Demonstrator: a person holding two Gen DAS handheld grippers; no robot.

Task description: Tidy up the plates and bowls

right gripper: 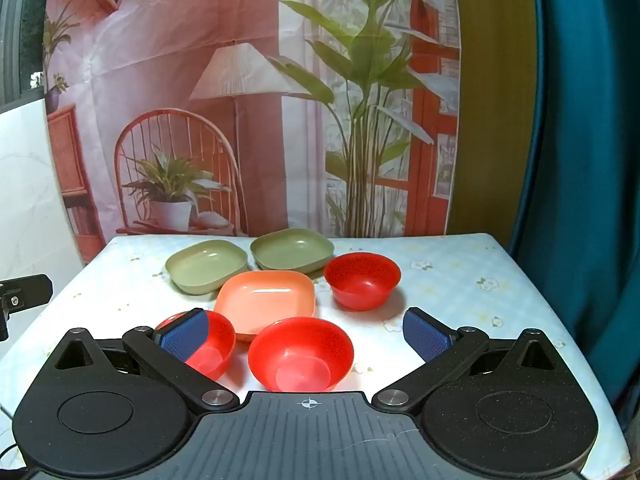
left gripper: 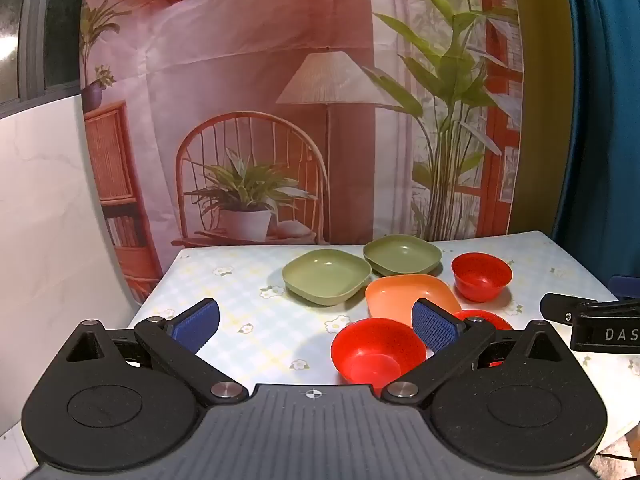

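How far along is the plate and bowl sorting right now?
Nothing looks stacked yet. Two green plates, the orange plate and three red bowls all sit separately on the table. Left gripper and right gripper are open and empty. All grouping remains.

Table (right gripper: 460, 264) under a pale checked cloth with small flowers. Resting directly on it: two green square plates (right gripper: 206, 265) (right gripper: 292, 254) side by side at the back, one orange square plate (right gripper: 266, 298) nearer, three red bowls (right gripper: 362, 280) (right gripper: 300, 354) (right gripper: 214, 346) around it.
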